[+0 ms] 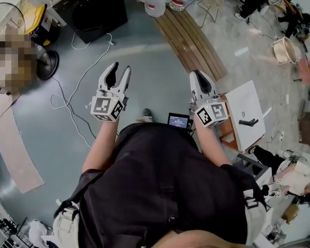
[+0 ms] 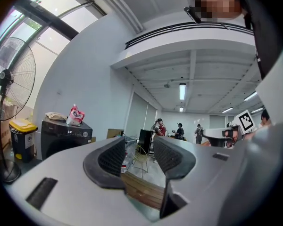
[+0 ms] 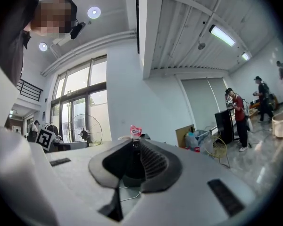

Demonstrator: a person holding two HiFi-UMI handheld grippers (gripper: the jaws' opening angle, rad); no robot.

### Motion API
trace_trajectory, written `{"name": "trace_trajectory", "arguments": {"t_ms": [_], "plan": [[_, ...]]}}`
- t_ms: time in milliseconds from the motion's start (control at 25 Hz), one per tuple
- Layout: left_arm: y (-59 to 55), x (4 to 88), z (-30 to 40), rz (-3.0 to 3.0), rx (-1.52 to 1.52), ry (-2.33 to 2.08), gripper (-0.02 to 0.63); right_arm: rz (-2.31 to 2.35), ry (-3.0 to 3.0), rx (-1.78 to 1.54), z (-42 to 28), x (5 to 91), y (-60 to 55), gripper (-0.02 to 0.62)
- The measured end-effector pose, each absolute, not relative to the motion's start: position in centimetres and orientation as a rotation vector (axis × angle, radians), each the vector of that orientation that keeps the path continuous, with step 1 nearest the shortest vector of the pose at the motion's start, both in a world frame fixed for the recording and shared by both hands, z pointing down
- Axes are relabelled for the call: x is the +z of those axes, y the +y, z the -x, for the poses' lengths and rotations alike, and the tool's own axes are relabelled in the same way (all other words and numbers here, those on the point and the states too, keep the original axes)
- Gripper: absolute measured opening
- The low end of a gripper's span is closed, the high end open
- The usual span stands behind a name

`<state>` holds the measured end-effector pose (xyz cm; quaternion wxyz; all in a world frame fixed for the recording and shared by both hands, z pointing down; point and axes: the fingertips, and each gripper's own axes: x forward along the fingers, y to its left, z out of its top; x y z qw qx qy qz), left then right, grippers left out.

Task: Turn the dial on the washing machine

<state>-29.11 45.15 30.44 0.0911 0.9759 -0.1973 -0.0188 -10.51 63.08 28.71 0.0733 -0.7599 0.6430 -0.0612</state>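
— Where's the dial (image 2: pixel 85 133)?
— On the washing machine (image 1: pixel 95 9), well ahead of you. Left tongs (image 1: pixel 121 67) stand apart, empty; right tongs (image 1: pixel 199 74) together. Walk up squarely before you reach.

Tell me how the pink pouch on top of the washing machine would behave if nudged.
The pink pouch looks like a soft bag, so it would probably dent rather than stay stiff. Standing upright on top of the washing machine, it would likely topple under a sideways push. Its weight cannot be judged.
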Motion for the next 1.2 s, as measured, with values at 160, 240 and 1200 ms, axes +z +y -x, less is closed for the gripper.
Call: {"name": "trace_trajectory", "arguments": {"t_ms": [160,240,1200], "plan": [[41.6,31.6,26.5,-2.869,-0.056,-0.589,0.169,2.296,1.977,-0.208,8.2,28.2,59.5,0.050],[40.3,32.1,25.0,-2.844,-0.069,-0.588,0.169,2.289,1.998,-0.198,7.2,27.8,58.2,0.050],[26.4,31.1,8.7,-2.852,0.067,-0.867,0.169,2.051,2.122,-0.236,-12.7,30.2,40.2,0.050]]}}
